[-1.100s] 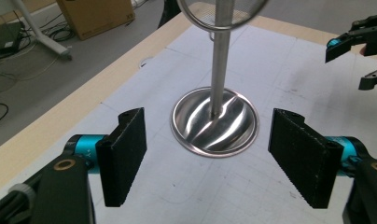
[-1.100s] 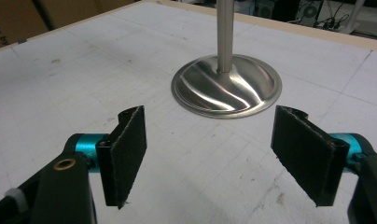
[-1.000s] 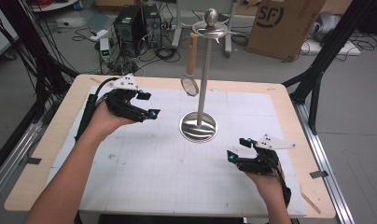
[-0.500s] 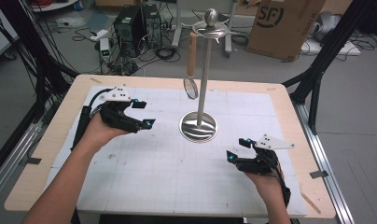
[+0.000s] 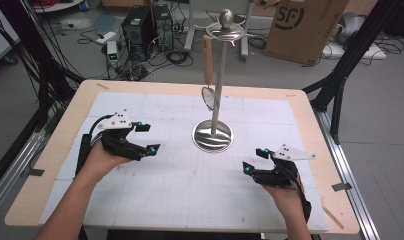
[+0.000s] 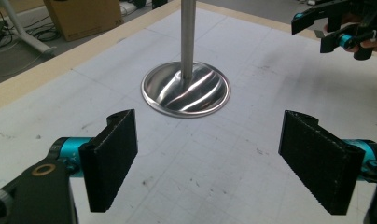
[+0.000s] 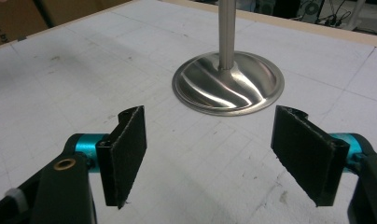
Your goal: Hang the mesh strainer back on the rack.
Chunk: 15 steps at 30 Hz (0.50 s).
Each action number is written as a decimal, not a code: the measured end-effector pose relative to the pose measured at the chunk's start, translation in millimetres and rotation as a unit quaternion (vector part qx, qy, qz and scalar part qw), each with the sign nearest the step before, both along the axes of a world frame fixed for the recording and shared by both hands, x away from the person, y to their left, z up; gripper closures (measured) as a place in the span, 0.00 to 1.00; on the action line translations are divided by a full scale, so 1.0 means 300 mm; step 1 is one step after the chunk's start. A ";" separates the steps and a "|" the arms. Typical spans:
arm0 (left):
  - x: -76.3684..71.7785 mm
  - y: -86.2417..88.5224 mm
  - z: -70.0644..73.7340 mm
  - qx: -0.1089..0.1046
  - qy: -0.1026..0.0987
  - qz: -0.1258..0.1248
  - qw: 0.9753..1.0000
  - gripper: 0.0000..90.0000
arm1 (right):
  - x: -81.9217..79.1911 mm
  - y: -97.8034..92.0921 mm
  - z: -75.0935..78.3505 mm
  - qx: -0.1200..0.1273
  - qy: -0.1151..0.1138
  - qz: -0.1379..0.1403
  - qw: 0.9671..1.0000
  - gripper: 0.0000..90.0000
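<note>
A steel stand rises from a round base (image 5: 212,136) at the middle of the white gridded mat. A small strainer with a wooden handle (image 5: 208,65) hangs from the stand's top ring, its mesh head (image 5: 208,98) beside the pole. My left gripper (image 5: 149,137) is left of the base, open and empty, low over the mat. My right gripper (image 5: 253,160) sits at the near right, open and empty. In the left gripper view the base (image 6: 185,88) lies ahead between the spread pads (image 6: 109,161), with the other gripper (image 6: 336,28) farther off. The right gripper view faces the base (image 7: 227,83).
The mat covers a wooden table (image 5: 310,115) with a bare rim. Black frame posts (image 5: 340,75) stand at both sides. On the floor beyond are a cardboard box (image 5: 302,27), computer towers (image 5: 145,25) and cables.
My left gripper has drawn back toward the near side of the table and slightly left, still open. The right gripper has stayed put.
</note>
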State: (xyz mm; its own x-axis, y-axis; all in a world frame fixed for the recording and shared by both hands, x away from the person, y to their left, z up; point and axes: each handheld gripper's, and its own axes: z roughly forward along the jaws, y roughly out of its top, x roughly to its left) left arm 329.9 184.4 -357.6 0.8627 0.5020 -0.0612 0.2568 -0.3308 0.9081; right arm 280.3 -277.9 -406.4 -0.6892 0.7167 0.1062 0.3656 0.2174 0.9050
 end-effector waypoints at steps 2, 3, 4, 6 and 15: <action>-0.008 0.002 -0.021 0.001 0.003 0.003 1.000 0.22 | 0.001 0.000 -0.001 -0.001 -0.002 0.000 1.000 0.29; -0.011 0.002 -0.031 0.001 0.004 0.004 1.000 0.21 | 0.002 0.001 -0.001 -0.002 -0.002 0.000 1.000 0.29; -0.015 0.001 -0.040 0.003 0.004 0.006 1.000 0.21 | 0.002 0.002 -0.002 -0.002 -0.002 0.001 1.000 0.29; -0.024 -0.006 -0.053 0.012 0.004 0.009 1.000 0.21 | 0.001 0.003 -0.001 -0.002 -0.002 0.001 1.000 0.29; -0.068 -0.011 -0.085 0.016 -0.015 0.014 1.000 0.20 | 0.002 0.001 -0.002 -0.002 -0.002 0.001 1.000 0.29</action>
State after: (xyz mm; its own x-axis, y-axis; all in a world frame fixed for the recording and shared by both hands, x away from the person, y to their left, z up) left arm 309.5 181.2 -383.0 0.8493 0.5277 -0.0181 0.2387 -0.3531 0.9046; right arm 280.9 -277.5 -406.9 -0.6907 0.7161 0.1002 0.3610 0.2215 0.9059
